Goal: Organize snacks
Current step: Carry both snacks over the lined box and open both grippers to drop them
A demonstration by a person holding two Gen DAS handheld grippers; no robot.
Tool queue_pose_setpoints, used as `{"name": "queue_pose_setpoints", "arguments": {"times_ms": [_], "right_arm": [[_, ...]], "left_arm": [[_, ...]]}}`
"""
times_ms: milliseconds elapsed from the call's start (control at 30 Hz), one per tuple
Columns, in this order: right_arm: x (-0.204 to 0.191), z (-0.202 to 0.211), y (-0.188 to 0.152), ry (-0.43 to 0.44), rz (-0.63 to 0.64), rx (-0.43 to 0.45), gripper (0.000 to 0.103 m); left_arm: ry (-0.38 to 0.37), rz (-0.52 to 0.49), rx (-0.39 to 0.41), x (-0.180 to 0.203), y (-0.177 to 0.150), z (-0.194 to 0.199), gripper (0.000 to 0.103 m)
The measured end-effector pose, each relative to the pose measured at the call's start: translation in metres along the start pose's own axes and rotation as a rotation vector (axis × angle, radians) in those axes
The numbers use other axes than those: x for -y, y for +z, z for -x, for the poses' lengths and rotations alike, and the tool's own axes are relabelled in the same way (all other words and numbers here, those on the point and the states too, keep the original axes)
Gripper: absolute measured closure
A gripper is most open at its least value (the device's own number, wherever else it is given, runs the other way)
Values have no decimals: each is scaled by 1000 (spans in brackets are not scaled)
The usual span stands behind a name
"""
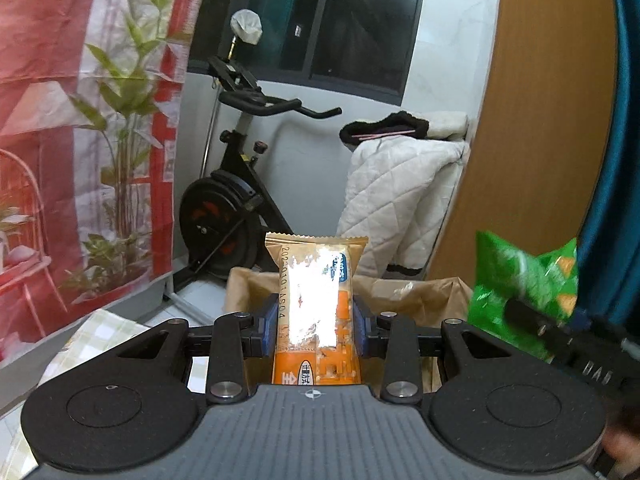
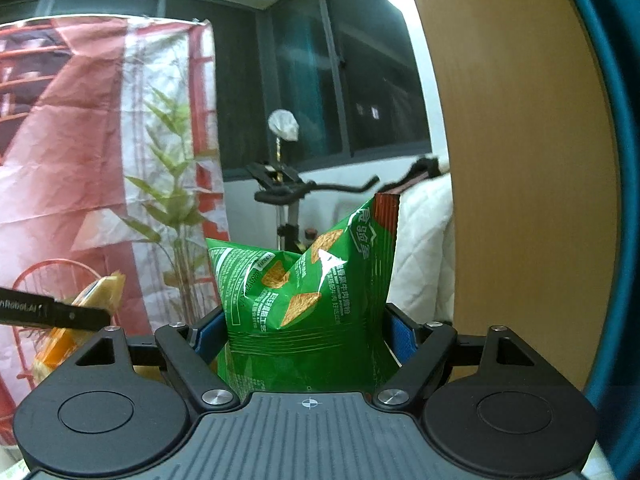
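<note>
Orange snack bar (image 1: 314, 312): upright, clamped at mid-length between blue pads (image 1: 269, 330) of left gripper (image 1: 315, 330), top seal clear above the fingers.
Green chip bag (image 2: 308, 300): crumpled, pinched at its lower half in right gripper (image 2: 306, 338), jaws set wide around it.
Brown paper bag (image 1: 404, 292): mouth gaping, just beyond and below left gripper.
Exercise bike (image 1: 240, 200): farther ahead.
White quilted cover (image 1: 400, 184): ahead, right of the bike.
Printed plant backdrop (image 1: 80, 120): far left.

Two snack packets: one orange bar packet (image 1: 316, 312) at lower centre, one green chip bag (image 2: 308, 300) at centre. Two grippers. One exercise bike (image 1: 236, 184) mid-frame. One brown paper bag (image 1: 420, 300) below it.
</note>
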State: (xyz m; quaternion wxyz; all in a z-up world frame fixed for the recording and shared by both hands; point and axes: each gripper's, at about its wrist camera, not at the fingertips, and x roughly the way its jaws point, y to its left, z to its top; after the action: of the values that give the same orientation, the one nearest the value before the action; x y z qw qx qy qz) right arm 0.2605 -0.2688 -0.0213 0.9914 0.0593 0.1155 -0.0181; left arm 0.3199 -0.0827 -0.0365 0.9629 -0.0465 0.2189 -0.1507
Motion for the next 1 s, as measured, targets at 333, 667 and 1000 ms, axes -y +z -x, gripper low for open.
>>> {"name": "queue_pose_setpoints", "arguments": {"times_ms": [333,667,1000], "right_arm": [[7,-42,-22,16,-52,-127,20],[10,-31,-25,-8,-64,-179,10],[1,7,-15,6,-71,-151,4]], "left_arm": [[2,-55,-63,11,-2,-47,59],[25,-78,-49,-4,-11,-24,33],[75,-87,-37,-22,-17,34,32]]}}
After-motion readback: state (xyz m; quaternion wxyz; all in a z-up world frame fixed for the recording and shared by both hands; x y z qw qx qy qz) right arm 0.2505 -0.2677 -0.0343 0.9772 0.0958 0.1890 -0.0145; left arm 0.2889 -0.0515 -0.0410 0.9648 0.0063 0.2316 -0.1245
